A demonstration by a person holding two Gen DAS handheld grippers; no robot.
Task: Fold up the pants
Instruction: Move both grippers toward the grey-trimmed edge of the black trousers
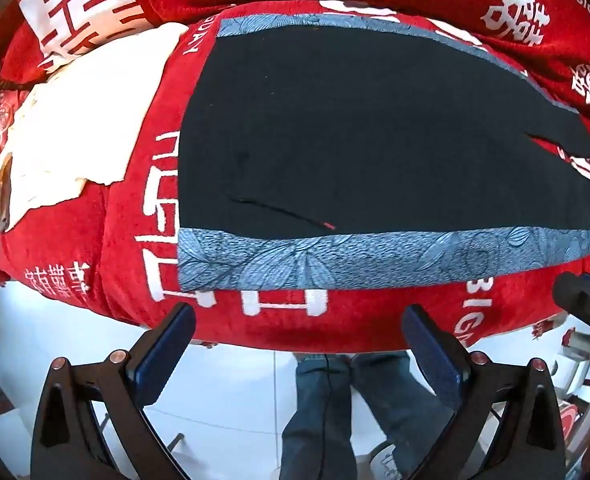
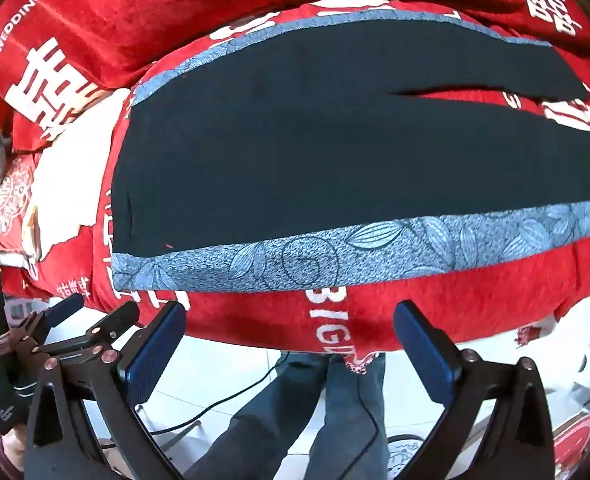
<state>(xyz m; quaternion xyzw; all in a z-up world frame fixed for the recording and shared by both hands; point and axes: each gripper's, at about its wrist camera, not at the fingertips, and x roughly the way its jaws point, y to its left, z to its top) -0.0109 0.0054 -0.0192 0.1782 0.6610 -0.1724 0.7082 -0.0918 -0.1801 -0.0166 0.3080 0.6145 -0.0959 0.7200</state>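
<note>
Black pants [image 1: 355, 136] with grey leaf-patterned side stripes [image 1: 375, 258] lie flat on a red cloth with white lettering [image 1: 287, 328], waist to the left and legs running right. In the right wrist view the same pants [image 2: 315, 160] show the split between the two legs at the upper right. My left gripper [image 1: 297, 320] hovers open over the table's near edge, just short of the near stripe, with nothing between its fingers. My right gripper [image 2: 291, 318] is open too, beside it on the right, also empty. The left gripper [image 2: 67, 308] shows at the lower left of the right wrist view.
A cream cloth [image 1: 79, 120] lies left of the pants on the red cover. Below the table edge are a white tiled floor [image 1: 223, 392], a person's jeans-clad legs [image 1: 335, 412] and a cable. The right gripper's tip [image 1: 583, 300] shows at the right edge of the left wrist view.
</note>
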